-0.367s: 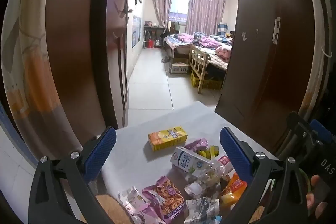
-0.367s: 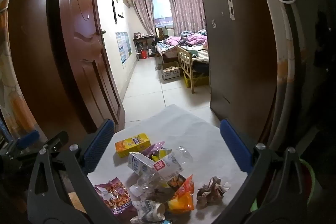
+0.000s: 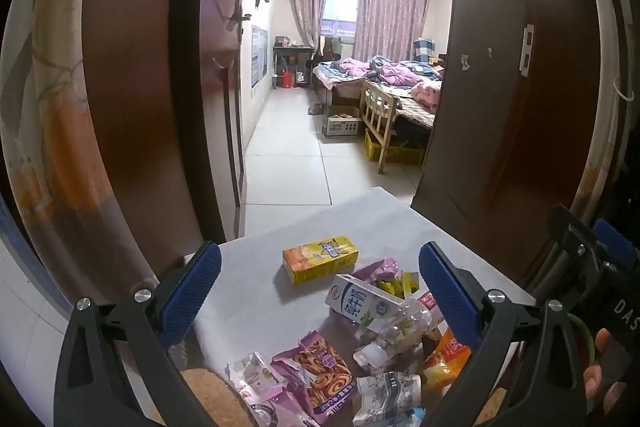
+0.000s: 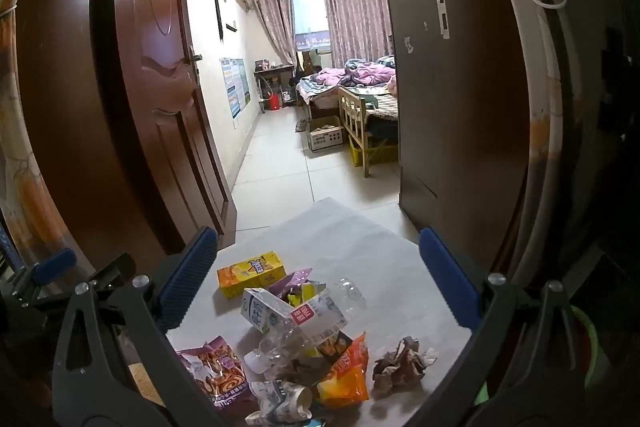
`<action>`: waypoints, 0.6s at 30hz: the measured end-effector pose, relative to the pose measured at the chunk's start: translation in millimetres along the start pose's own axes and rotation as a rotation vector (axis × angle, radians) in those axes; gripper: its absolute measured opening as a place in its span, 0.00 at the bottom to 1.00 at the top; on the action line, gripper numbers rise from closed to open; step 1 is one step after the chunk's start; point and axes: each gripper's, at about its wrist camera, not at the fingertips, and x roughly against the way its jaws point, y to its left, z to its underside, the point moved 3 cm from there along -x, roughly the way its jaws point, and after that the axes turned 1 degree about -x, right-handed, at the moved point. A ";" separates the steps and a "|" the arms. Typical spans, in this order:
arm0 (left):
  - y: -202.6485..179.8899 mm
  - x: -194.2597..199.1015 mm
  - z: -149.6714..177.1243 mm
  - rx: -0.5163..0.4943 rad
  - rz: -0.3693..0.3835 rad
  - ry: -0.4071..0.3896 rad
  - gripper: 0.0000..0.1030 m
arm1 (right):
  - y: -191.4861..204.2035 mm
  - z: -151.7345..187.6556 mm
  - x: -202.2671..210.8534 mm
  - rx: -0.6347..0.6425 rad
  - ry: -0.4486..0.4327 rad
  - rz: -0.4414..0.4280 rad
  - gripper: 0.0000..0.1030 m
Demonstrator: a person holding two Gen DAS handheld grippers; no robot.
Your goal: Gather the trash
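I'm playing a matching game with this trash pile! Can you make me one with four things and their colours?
Things:
1. drink box
2. milk carton
3. crumpled paper ball
4. cookie bag

Colours:
A. purple
B. yellow and orange
C. brownish and white
D. white with green and blue

Pairs: 1-B, 2-D, 3-C, 4-A

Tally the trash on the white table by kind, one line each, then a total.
Cartons: 2, yellow juice box and white milk carton
Clear plastic bottles: 1
Snack bags: 3, purple, orange, pink
Crumpled paper cups: 1
Crumpled paper wads: 1
Total: 8 that I can tell apart; smaller scraps are hidden in the pile.
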 end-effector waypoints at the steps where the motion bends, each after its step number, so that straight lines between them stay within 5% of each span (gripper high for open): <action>1: 0.7 0.0 0.1 0.000 0.001 0.001 0.92 | -0.3 -0.2 -0.2 -0.001 0.000 0.000 0.97; 18: -0.6 -2.8 1.3 -0.006 -0.007 -0.001 0.92 | -2.0 -1.5 -0.1 -0.008 -0.001 -0.003 0.97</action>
